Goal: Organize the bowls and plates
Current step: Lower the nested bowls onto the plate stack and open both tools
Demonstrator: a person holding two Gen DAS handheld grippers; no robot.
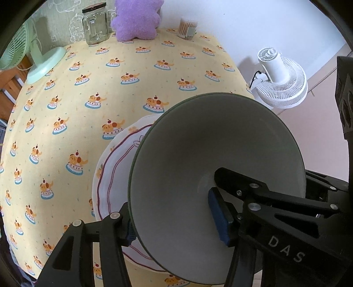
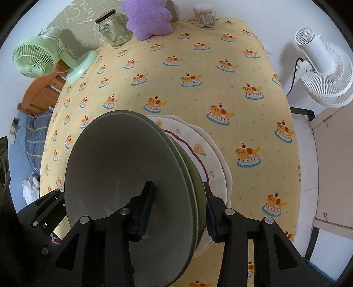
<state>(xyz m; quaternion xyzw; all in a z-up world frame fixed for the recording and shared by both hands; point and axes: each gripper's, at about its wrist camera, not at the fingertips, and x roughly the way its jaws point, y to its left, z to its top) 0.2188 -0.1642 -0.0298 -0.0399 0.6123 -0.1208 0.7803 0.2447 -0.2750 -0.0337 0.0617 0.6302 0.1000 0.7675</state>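
Left wrist: bowl (image 1: 198, 143) between jaws

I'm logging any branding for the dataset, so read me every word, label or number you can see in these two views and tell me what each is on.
"DAS": white letters on the black arm of the left gripper, seen in the left wrist view.
Label on the cotton swab container: too small and blurred to read.
Tablecloth: only cartoon dog-and-cake pictures, no words.
Bowl, plate, glass jar and both fans: no text visible.
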